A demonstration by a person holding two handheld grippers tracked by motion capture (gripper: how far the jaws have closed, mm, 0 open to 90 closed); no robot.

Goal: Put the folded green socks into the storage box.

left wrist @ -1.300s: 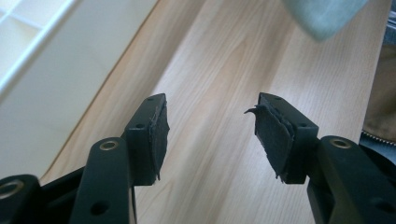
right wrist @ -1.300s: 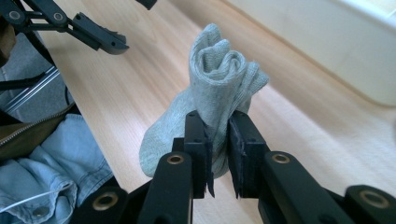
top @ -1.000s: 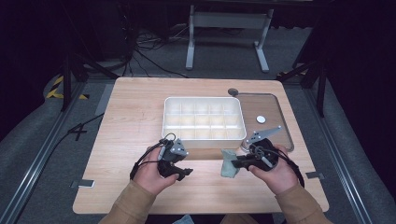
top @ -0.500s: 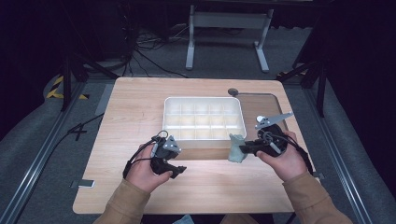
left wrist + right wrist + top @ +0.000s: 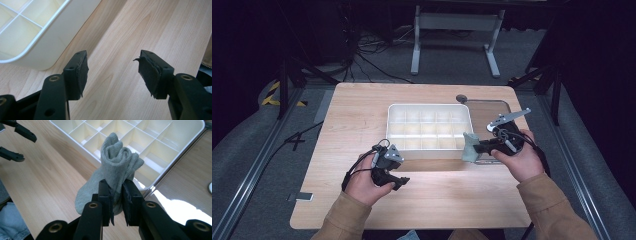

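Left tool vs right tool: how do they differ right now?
The left tool stands open with bare table between its jaws; the right tool is shut on a rolled grey sock. The left tool sits in front of the white divided tray, near its front left corner; the right tool holds the sock at the tray's front right corner. Both have black jaws with worn pads.

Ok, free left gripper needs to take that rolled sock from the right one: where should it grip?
Grip the sock's rolled upper end, which stands clear above the right gripper. Bring the open left gripper in from the table side, not over the divided tray.
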